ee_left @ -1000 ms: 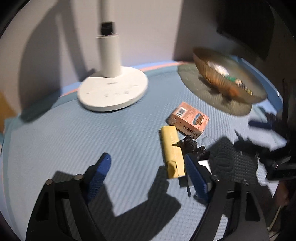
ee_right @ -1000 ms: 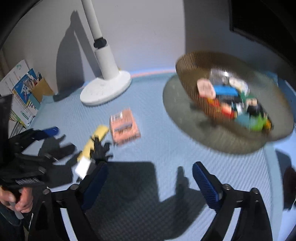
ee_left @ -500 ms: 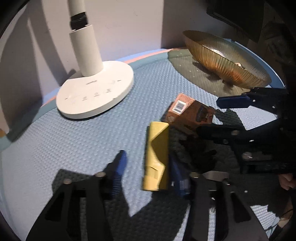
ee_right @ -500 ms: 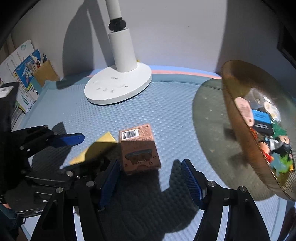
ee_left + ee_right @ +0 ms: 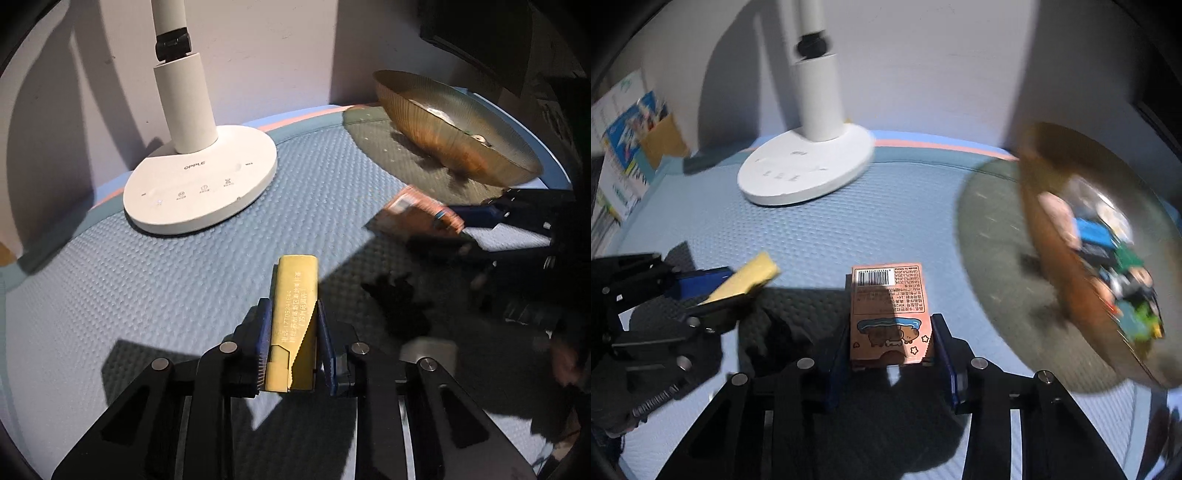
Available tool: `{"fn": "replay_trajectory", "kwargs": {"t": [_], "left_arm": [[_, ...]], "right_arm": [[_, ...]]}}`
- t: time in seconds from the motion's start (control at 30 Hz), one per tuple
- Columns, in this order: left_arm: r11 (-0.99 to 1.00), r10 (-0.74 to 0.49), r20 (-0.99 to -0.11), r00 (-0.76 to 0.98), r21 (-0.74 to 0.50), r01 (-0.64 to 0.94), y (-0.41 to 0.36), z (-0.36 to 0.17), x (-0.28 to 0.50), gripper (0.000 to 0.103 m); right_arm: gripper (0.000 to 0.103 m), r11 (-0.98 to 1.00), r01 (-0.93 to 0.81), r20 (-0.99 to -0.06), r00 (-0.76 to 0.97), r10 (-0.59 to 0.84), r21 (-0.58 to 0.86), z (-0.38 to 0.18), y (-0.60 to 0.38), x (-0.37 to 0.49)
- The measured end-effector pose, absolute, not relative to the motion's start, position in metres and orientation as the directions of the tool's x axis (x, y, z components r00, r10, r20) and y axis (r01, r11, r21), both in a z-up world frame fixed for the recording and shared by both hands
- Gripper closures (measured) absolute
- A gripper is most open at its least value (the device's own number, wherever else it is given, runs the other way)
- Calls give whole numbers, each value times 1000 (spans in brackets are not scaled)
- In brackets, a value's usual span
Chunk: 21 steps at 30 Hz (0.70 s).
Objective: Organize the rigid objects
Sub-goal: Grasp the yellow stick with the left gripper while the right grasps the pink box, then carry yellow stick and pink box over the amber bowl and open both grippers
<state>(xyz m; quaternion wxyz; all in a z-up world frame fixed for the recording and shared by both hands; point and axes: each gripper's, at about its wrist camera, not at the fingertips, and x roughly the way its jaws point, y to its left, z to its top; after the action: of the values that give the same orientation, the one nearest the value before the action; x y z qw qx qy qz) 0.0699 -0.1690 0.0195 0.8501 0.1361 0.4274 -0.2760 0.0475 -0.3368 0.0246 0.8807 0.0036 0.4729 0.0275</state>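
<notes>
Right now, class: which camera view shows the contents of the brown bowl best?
The right wrist view: the bowl tips its inside toward the camera, showing blurred colourful pieces. The left wrist view shows mainly the bowl's ribbed outer wall; almost nothing inside is visible.

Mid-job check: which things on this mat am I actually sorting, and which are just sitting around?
Part of the job:
- yellow box, clamped in the left tongs
- pink box, right tongs closing on it
- bowl already holding small items

Just lying about:
- white lamp
- leaflets at the far left
</notes>
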Motion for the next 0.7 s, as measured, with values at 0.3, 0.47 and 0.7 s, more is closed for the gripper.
{"fn": "replay_trajectory", "kwargs": {"t": [0.3, 0.47, 0.7], "left_arm": [[852, -368, -795, 482, -82, 516, -102, 23, 6, 82], [868, -357, -806, 472, -98, 487, -88, 14, -32, 82], [879, -329, -805, 494, -70, 471, -96, 10, -46, 66]], "right_arm": [[63, 998, -4, -818, 573, 54, 63, 40, -370, -61], [63, 993, -3, -831, 548, 99, 117, 24, -365, -102], [42, 995, 15, -832, 550, 77, 102, 17, -356, -115]]}}
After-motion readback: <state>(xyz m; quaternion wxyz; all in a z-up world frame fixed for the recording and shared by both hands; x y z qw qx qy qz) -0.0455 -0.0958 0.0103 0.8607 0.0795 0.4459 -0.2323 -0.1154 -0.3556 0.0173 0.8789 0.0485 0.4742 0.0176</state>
